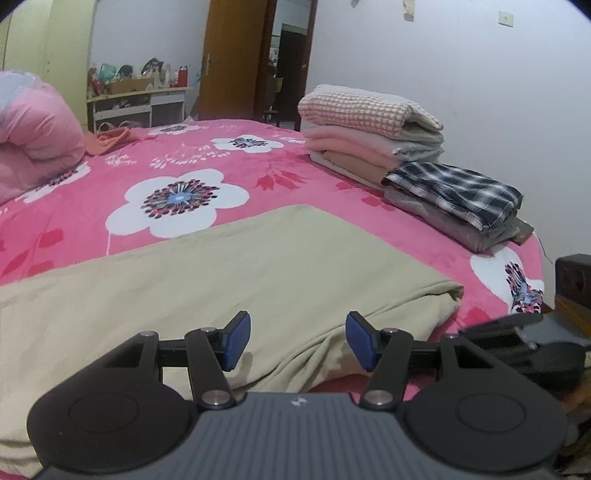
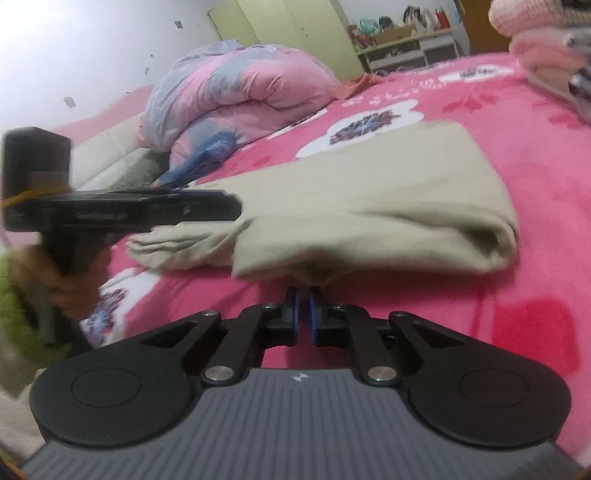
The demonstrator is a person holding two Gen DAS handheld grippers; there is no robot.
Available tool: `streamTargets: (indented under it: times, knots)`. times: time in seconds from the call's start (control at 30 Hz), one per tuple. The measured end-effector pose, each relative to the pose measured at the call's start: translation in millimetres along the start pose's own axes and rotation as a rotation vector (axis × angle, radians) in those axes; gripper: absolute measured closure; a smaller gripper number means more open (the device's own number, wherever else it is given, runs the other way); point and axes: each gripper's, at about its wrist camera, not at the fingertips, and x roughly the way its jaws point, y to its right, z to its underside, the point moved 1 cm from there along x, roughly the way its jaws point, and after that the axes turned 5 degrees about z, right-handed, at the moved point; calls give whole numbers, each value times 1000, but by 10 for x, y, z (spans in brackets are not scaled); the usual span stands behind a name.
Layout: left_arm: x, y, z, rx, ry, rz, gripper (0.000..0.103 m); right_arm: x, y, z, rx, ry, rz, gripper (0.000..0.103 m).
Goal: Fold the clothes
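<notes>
- A bed covered by a bright pink blanket [image 1: 295, 162] printed with large white flowers is seen filling most of both views
- A beige garment [image 1: 229, 273], folded over on itself, is laid flat on the blanket near the bed's edge
- The left gripper [image 1: 297, 341] is held over the garment's near edge with its blue pads about half apart; nothing is gripped between them
- The right gripper [image 2: 303, 314] is seen at the garment's folded edge with its pads almost together; whether cloth is pinched there cannot be told
- Two stacks of folded clothes [image 1: 373, 125] are placed along the white wall, a plaid piece [image 1: 458, 192] on top of the nearer one
- A rolled pink quilt [image 2: 236, 96] is piled at the far side of the bed
- A wooden door [image 1: 236, 59], a cluttered shelf [image 1: 136, 99] and a pale green wardrobe [image 2: 295, 29] are seen beyond
</notes>
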Motion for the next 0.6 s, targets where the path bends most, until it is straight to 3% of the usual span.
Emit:
streamTargets:
  times: [0.1,0.33,0.6]
  knots:
    - [-31,-4,26,3,7,-1,44,25,20,-90,38,62,-10,97]
    - [18,-8,31,17,-3,4,44,191,88,-50,71,76,32,100]
    - [212,126,4,168,-71,46,38,203,141,12,93,73,40,100]
